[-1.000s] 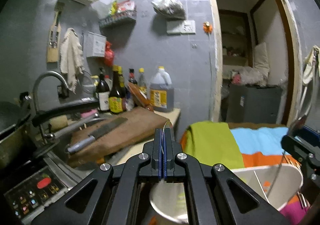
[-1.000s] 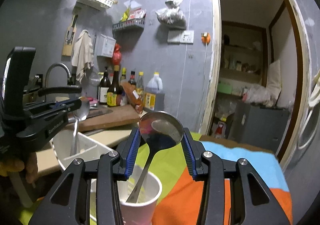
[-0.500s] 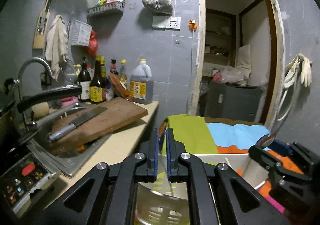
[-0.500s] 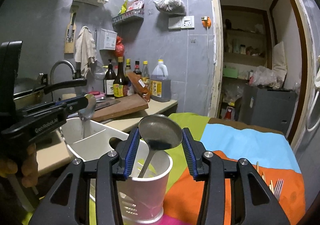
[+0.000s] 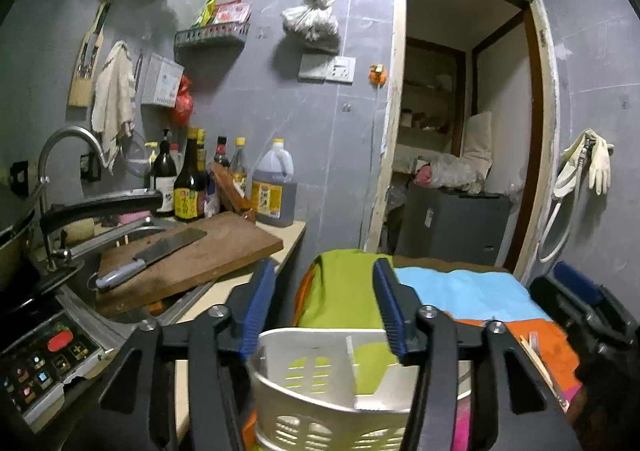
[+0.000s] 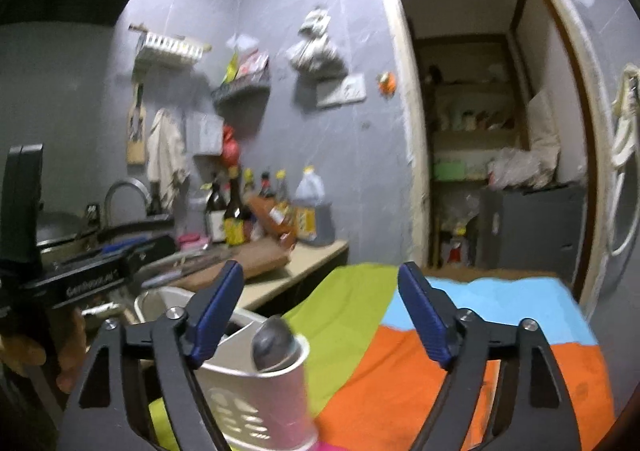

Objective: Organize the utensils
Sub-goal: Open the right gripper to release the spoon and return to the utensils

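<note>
Nearest me, the left gripper (image 5: 324,305) stands with its jaws spread, having just been opening, and nothing is between the blue pads; the white holder (image 5: 316,383) sits directly below and beyond them, its divider upright. My right gripper (image 6: 320,307) is likewise spread wide, jaws just opened, with nothing between them; the ladle (image 6: 274,343) stands bowl-up in the holder's round end compartment, at the lower left of that gap and apart from both pads. The holder rests on a striped cloth (image 6: 460,363) of green, blue and orange, whose far part lies bare, leaving open room ahead and to the right. A few thin utensils (image 5: 534,351) lie on the orange stripe, near the cloth's right edge. To the left, the counter edge (image 5: 288,251) runs close beside the cloth; a cutting board (image 5: 208,255) overhangs the sink, with a cleaver (image 5: 152,253) on it. Farther back stand bottles (image 5: 188,187) against the grey wall, then the doorway (image 5: 464,131).
</note>
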### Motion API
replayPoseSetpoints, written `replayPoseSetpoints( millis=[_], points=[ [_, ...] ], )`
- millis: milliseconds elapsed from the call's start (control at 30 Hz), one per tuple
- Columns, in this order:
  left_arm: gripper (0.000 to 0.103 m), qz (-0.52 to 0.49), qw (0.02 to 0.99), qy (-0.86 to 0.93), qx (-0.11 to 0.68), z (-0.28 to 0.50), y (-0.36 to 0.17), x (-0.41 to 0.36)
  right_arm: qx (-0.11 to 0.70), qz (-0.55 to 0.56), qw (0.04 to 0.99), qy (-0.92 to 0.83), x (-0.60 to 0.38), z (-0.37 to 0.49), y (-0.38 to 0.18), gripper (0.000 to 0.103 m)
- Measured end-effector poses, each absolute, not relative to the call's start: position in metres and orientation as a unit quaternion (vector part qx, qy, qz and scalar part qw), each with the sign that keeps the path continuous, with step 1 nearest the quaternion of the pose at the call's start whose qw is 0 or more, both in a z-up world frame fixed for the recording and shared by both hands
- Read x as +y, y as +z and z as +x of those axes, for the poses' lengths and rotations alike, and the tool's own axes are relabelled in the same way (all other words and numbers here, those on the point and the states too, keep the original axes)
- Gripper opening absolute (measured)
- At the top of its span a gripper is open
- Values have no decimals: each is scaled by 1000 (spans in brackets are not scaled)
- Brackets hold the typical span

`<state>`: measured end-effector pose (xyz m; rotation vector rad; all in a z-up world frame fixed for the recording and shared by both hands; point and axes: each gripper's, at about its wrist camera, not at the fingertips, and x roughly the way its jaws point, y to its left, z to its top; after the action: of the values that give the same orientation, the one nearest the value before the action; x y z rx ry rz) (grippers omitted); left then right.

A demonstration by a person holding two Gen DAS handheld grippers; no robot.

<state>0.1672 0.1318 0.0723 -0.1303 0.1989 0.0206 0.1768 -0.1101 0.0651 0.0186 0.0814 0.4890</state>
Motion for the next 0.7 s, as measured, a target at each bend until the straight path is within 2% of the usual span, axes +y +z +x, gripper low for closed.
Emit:
replayPoseSetpoints(
  millis=[67, 133, 267, 367, 700],
  points=[
    [60, -64, 994, 6, 88, 163, 77, 124, 23, 10, 974, 224, -123, 172, 72, 97],
    [67, -62, 995, -3, 78, 159, 81, 113, 9, 10, 978, 209, -136, 166, 78, 103],
    [85, -65, 996, -23, 64, 155, 88, 92, -4, -4, 984, 178, -161, 158, 87, 103],
    [93, -73, 995, -39, 56, 154, 92, 78, -5, -14, 988, 154, -181, 153, 91, 103],
    [95, -58, 990, -107, 78, 163, 92, 7, 23, -34, 996, 85, -246, 153, 85, 103]
  ],
)
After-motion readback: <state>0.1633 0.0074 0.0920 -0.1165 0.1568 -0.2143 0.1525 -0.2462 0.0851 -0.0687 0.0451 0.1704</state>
